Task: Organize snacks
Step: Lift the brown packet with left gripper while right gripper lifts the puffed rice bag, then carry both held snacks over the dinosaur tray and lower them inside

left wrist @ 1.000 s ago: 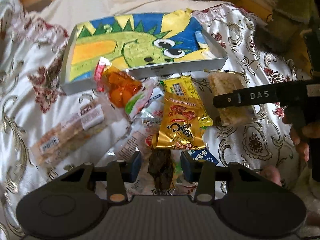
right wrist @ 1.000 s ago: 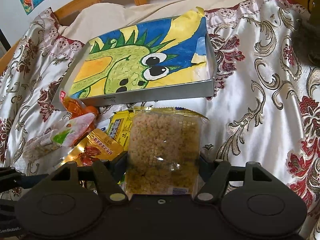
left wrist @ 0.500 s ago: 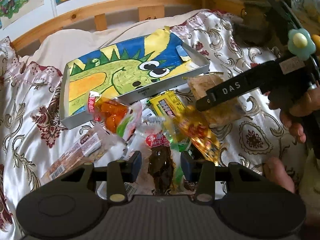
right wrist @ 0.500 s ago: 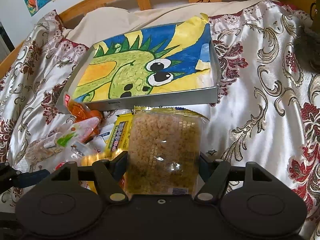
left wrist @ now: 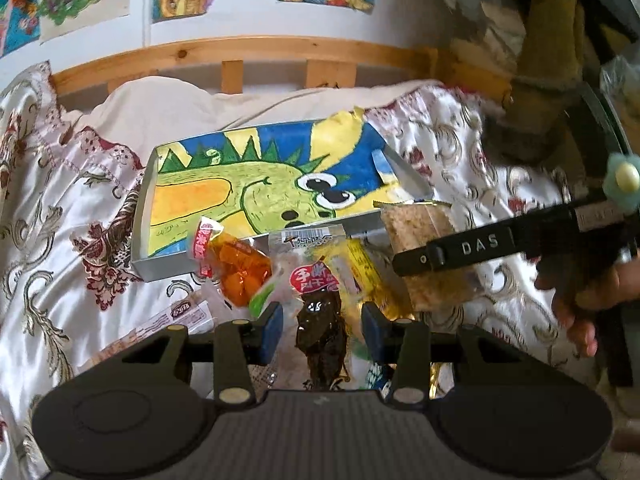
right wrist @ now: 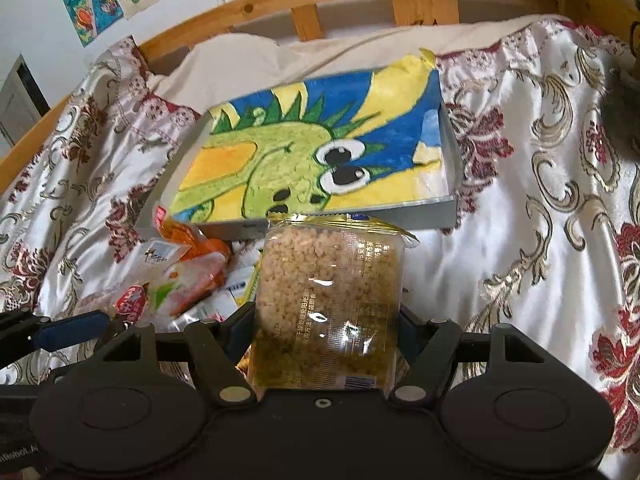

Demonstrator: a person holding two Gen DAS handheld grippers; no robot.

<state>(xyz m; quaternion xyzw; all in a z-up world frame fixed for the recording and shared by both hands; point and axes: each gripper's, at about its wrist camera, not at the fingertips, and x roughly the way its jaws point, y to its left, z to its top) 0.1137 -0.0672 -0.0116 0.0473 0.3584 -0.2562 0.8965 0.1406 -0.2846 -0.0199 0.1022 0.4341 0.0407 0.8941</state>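
My left gripper (left wrist: 322, 332) is shut on a clear packet with a red label and a dark dried snack (left wrist: 316, 280), held up off the pile in front of the box. The shallow grey box (left wrist: 168, 268), lined with a green dinosaur drawing, lies on the bed beyond it. In the right wrist view my right gripper (right wrist: 326, 332) is shut on a clear packet of puffed rice cake (right wrist: 328, 272), just short of the box's front wall (right wrist: 432, 214). That rice cake (left wrist: 416, 236) also shows in the left wrist view, right of the pile.
Loose snacks lie before the box: an orange jelly packet (left wrist: 240, 276), a yellow packet (left wrist: 368, 276) and a long bar (left wrist: 160, 324). A patterned satin bedspread (right wrist: 540, 208) covers the bed. A wooden headboard (left wrist: 240, 52) runs behind. A person's hand (left wrist: 580, 300) is at the right.
The left gripper has tilted upward and raised the dark snack packet; the gold packet that lay over it has slid away. The right gripper and its rice cake have tipped up slightly.
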